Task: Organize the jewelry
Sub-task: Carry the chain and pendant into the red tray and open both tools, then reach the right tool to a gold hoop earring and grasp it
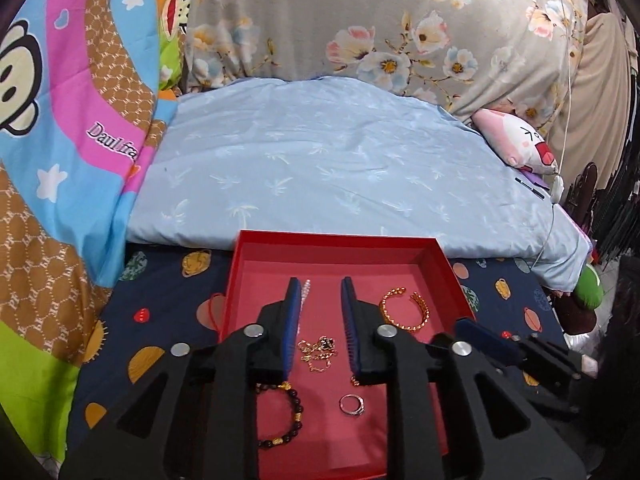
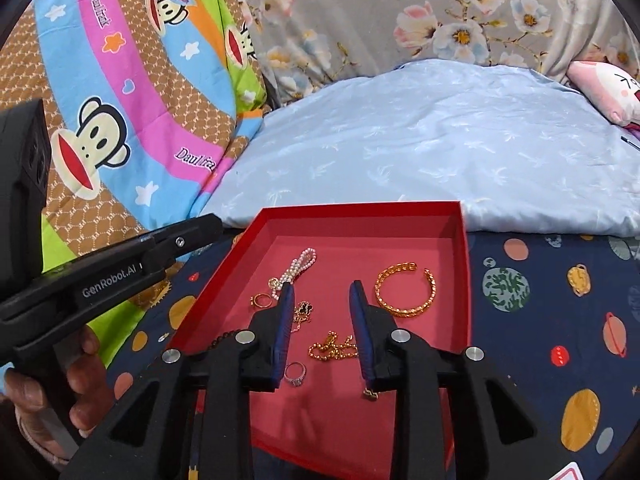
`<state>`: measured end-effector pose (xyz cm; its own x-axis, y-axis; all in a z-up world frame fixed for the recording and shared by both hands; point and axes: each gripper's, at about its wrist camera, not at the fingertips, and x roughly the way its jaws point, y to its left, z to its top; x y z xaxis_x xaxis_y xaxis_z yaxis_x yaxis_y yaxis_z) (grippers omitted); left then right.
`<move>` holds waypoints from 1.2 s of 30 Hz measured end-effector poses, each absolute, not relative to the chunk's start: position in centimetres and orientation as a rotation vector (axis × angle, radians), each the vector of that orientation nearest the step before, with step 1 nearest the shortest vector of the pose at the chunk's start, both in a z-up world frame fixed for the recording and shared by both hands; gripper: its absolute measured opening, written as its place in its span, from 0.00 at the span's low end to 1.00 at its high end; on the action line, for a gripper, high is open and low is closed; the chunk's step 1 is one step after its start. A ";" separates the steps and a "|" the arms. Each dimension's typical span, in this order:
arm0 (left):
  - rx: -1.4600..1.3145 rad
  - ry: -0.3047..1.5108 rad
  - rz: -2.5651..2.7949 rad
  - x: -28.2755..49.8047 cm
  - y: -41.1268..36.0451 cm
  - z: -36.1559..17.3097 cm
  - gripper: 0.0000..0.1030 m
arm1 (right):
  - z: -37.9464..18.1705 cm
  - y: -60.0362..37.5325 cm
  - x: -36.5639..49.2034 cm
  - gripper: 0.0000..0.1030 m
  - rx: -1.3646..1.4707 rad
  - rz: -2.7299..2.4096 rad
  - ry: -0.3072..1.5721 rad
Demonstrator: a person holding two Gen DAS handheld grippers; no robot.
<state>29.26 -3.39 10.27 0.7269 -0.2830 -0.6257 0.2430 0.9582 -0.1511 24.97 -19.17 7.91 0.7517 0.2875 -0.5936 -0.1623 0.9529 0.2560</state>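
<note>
Both grippers hung open and empty over the red tray (image 2: 464,264) on the bed. The gold chain (image 2: 332,349) lay between the right gripper (image 2: 322,294) fingers, nearer it than the left gripper (image 1: 320,290)

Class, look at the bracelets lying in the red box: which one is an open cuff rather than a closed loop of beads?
The gold cuff bracelet, at the right of the red box. Its twisted gold band has a gap, while the dark bead bracelet and pearl bracelet are beaded strands.

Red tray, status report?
Left tongs open, empty. Right tongs open, empty. Jewelry loose in red tray: gold bangle, silver ring. Nothing blocking.
</note>
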 end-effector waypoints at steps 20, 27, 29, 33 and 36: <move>-0.069 0.807 -0.289 11.7 1.3 5.8 0.37 | 5.4 -19.9 5.8 0.33 0.208 0.195 0.738; -0.076 0.874 -0.265 6.5 2.1 1.7 0.37 | 0.9 -19.7 1.9 0.33 0.195 0.134 0.839; -0.062 0.866 -0.249 5.4 2.1 1.1 0.37 | 0.6 -19.4 1.8 0.33 0.182 0.112 0.833; -0.047 0.849 -0.226 3.8 2.4 0.5 0.37 | 0.5 -18.9 2.3 0.33 0.162 0.086 0.819; -0.041 0.840 -0.224 2.8 2.8 0.3 0.38 | 0.0 -18.9 2.9 0.33 0.182 0.082 0.828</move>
<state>2.75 2.77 0.25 0.6451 -0.2129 -0.7338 0.1803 0.9757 -0.1246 2.91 -18.87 0.00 0.6742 0.1434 -0.7245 -0.0012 0.9812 0.1931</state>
